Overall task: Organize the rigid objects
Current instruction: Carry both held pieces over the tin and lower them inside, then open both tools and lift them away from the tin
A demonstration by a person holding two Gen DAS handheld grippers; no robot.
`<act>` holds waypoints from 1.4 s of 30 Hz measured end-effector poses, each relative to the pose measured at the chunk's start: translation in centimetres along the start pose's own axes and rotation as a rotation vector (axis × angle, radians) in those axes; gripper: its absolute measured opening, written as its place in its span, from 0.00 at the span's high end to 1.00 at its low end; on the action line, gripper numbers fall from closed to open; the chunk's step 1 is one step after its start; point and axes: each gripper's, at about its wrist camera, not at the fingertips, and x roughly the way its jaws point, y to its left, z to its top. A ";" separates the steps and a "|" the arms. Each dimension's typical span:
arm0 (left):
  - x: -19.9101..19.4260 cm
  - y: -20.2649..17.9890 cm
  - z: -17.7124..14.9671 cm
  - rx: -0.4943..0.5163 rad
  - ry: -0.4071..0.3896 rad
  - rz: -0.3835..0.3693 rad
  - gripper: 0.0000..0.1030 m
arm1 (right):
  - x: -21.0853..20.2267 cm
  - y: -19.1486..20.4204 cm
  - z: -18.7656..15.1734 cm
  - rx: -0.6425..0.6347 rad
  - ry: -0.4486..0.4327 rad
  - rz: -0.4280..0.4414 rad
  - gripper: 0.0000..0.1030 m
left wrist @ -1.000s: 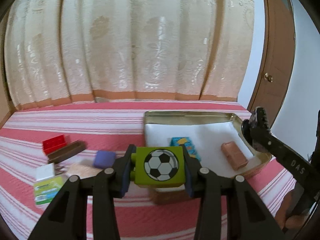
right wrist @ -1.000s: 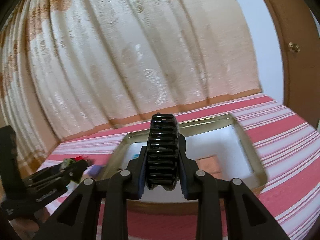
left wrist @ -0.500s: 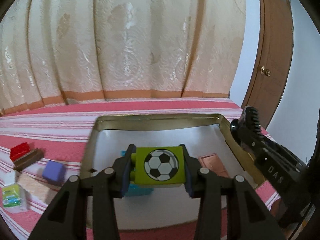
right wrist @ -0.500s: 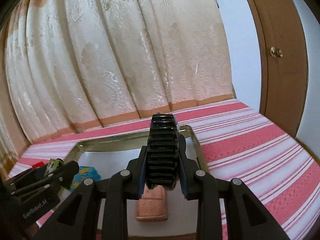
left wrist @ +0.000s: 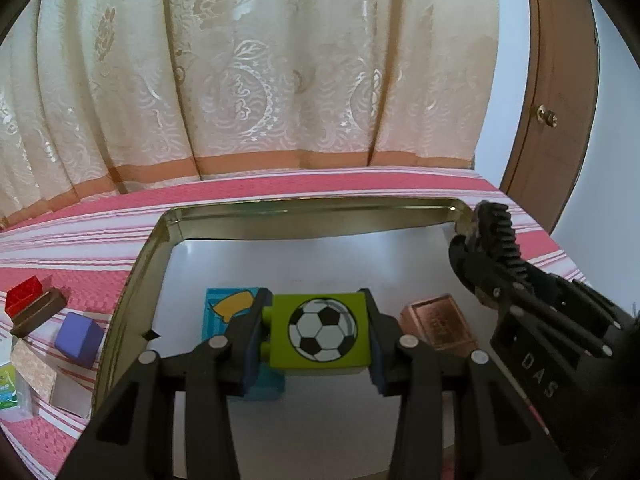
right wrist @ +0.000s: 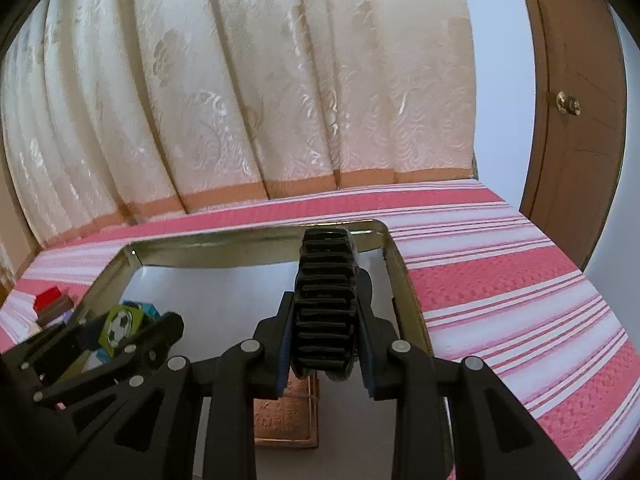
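My left gripper (left wrist: 318, 334) is shut on a green toy brick with a football print (left wrist: 320, 332), held above the white floor of a shallow metal tray (left wrist: 304, 210). Under it lies a blue card box (left wrist: 224, 312), and a copper-coloured block (left wrist: 440, 326) rests to its right. My right gripper (right wrist: 325, 312) is shut on a black toothed gear (right wrist: 325, 300), over the tray's (right wrist: 248, 240) right part, with the copper block (right wrist: 286, 420) below it. From the right wrist view the left gripper (right wrist: 132, 332) and green brick (right wrist: 120, 326) show at lower left.
The tray sits on a red and white striped cloth (right wrist: 500, 272). Left of the tray lie a red brick (left wrist: 24, 294), a brown bar (left wrist: 38, 314), a purple cube (left wrist: 78, 338), a patterned box (left wrist: 36, 376) and a green-white carton (left wrist: 8, 390). Curtains hang behind; a wooden door (right wrist: 576, 92) stands right.
Both grippers have moved forward and lower over the tray, the left shifting rightward from the loose pieces. The green brick and the gear stay gripped.
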 end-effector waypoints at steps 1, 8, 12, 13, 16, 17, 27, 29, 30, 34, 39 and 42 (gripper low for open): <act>0.1 0.0 0.0 0.003 0.003 0.003 0.59 | 0.0 0.1 0.0 -0.004 -0.001 0.002 0.70; 0.1 -0.2 -0.2 0.024 -0.006 0.024 0.59 | -0.2 -0.2 0.0 0.024 -0.013 0.017 0.68; 0.0 0.7 -0.3 -0.014 -0.014 0.033 0.21 | -1.1 0.0 0.0 0.028 -0.058 0.006 0.27; -0.2 0.9 -0.3 -0.026 -0.021 0.035 0.07 | -1.4 0.0 0.0 0.035 -0.080 0.002 0.20; -1.2 1.4 -0.5 -0.051 -0.076 0.036 0.00 | -2.7 -0.1 0.0 0.043 -0.156 -0.028 0.18; -1.5 1.3 -0.6 -0.047 -0.088 0.035 0.00 | -2.9 -0.2 0.0 0.045 -0.165 -0.036 0.18; -2.6 2.2 -0.8 -0.041 -0.134 0.055 0.00 | -2.3 -2.2 0.1 0.141 -0.137 -0.033 0.18; -2.7 2.5 -0.9 -0.050 -0.134 0.051 0.00 | -2.3 -2.4 0.0 0.153 -0.136 -0.038 0.18; -2.7 2.7 -0.9 -0.054 -0.135 0.048 0.00 | -2.4 -2.6 -0.1 0.162 -0.137 -0.040 0.18; -3.2 2.9 -1.1 -0.050 -0.146 0.059 0.00 | -2.5 -3.0 -0.2 0.182 -0.143 -0.055 0.18; -3.5 3.5 -1.3 -0.055 -0.147 0.070 0.00 | -2.8 -3.1 -0.3 0.183 -0.167 -0.078 0.18; -3.5 4.0 -1.4 -0.070 -0.137 0.070 0.00 | -3.4 -3.1 -0.4 0.191 -0.196 -0.101 0.18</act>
